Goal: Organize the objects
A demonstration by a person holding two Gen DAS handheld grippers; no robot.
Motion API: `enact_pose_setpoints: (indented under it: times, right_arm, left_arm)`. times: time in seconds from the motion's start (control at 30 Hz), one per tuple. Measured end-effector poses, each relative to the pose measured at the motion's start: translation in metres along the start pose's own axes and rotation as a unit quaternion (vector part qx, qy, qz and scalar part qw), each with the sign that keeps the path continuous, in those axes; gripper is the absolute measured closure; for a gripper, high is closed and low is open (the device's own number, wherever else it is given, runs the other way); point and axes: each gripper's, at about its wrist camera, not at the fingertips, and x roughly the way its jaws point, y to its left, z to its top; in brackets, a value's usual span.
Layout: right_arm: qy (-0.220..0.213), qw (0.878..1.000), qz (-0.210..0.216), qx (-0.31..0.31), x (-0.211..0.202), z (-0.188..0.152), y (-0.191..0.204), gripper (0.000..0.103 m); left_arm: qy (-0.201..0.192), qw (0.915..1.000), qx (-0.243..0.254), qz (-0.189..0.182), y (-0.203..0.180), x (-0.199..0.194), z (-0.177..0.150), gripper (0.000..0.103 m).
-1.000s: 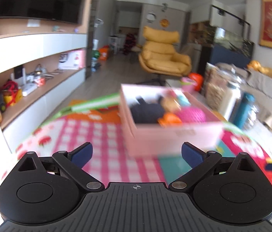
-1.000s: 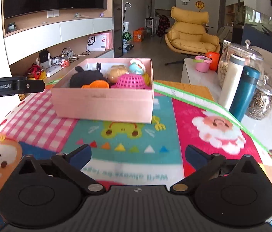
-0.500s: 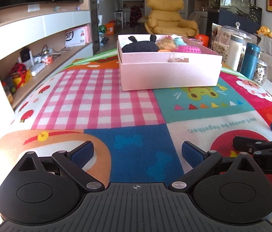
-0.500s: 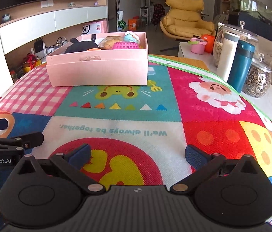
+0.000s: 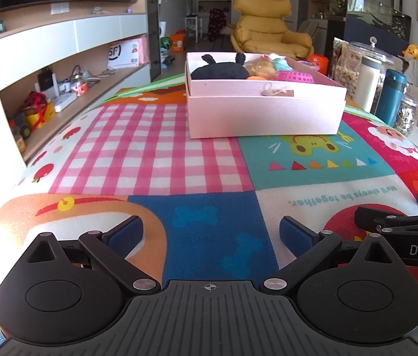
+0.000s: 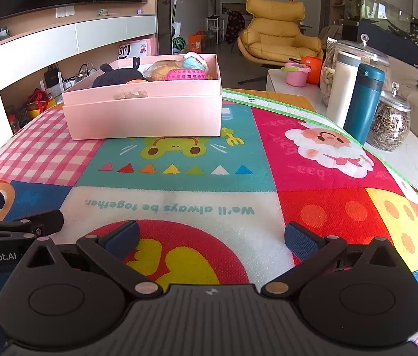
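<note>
A pink box [image 5: 263, 112] [image 6: 145, 112] stands at the far side of the colourful play mat [image 5: 155, 154] [image 6: 185, 195]. Inside it lie a black plush toy [image 5: 220, 69] [image 6: 117, 75], a pink basket [image 5: 296, 76] [image 6: 186, 74] and several other small toys. My left gripper [image 5: 210, 233] hovers low over the mat's near edge, open and empty. My right gripper [image 6: 211, 237] is level with it on the right, also open and empty. Each gripper's side shows at the edge of the other's view.
A white flask [image 6: 343, 89], a teal flask [image 6: 363, 103] and glass jars of nuts [image 6: 389, 129] stand on the white table right of the mat. Shelving with clutter [image 5: 57, 89] runs along the left. A yellow armchair [image 5: 268, 35] sits far behind.
Both grippers have pulled back and dropped from near the pink box to the mat's near edge. In the last half second they hardly moved. Both stayed open.
</note>
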Motion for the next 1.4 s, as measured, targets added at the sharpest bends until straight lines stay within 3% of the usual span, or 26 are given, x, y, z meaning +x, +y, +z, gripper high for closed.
enact_pose_setpoints:
  times: [1.4]
  right_arm:
    - [-0.003, 1.000, -0.001, 0.001, 0.0009, -0.0013, 0.0014, 0.000]
  left_arm:
    - [0.000, 1.0000, -0.005, -0.004, 0.0018, -0.0007, 0.0007, 0.001]
